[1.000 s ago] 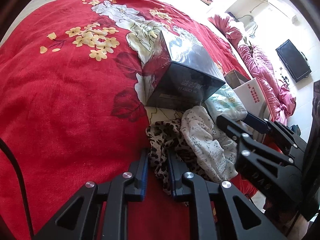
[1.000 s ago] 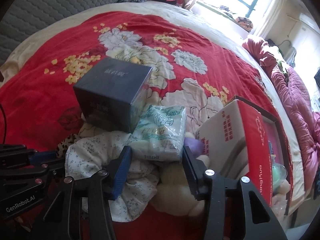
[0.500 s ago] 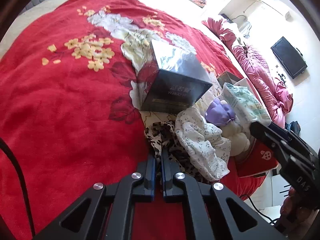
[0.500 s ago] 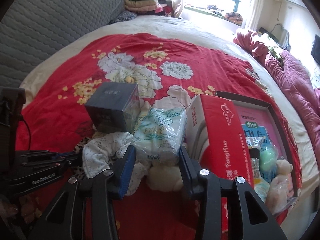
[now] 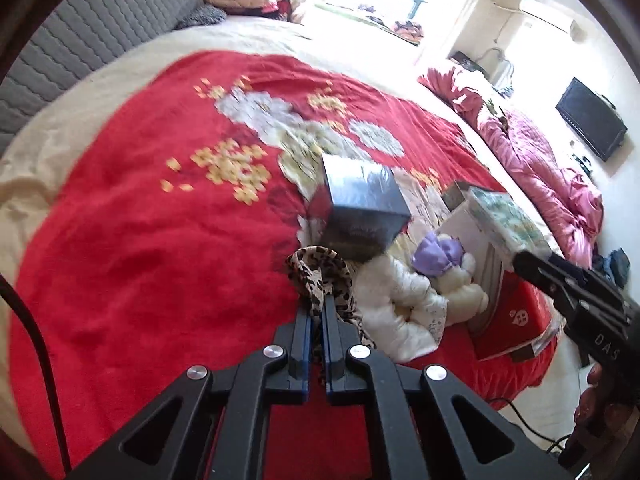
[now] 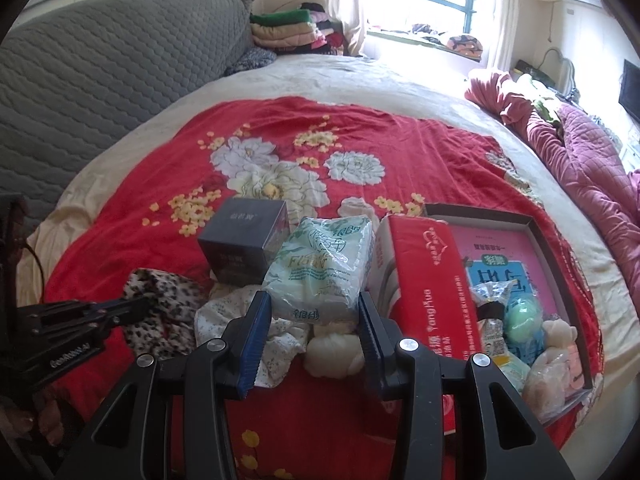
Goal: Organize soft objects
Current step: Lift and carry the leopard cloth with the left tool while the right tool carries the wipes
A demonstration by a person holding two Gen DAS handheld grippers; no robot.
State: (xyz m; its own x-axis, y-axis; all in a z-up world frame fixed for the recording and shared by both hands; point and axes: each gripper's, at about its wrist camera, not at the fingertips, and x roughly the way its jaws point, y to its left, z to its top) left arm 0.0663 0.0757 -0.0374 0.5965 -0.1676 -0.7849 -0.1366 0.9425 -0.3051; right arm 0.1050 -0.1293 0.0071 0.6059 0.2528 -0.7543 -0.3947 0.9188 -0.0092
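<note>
My left gripper [image 5: 317, 312] is shut on a leopard-print cloth [image 5: 322, 276] and holds it lifted off the bed; it also shows in the right wrist view [image 6: 160, 312]. My right gripper [image 6: 312, 316] is shut on a pale green tissue pack [image 6: 324, 264] and holds it in the air; the pack also shows in the left wrist view [image 5: 506, 220]. A white floral cloth [image 5: 396, 312] and a cream plush toy with a purple part [image 5: 444, 264] lie on the red blanket below.
A dark grey box [image 5: 360, 208] stands on the red flowered blanket [image 5: 140, 240]. A red open box [image 6: 432, 280] at the right holds several small items [image 6: 520, 320]. A pink quilt [image 6: 580, 152] lies far right, folded clothes [image 6: 288, 28] by the headboard.
My left gripper closed on the leopard cloth and lifted it. My right gripper closed on the tissue pack and raised it off the pile, pulling back from the bed.
</note>
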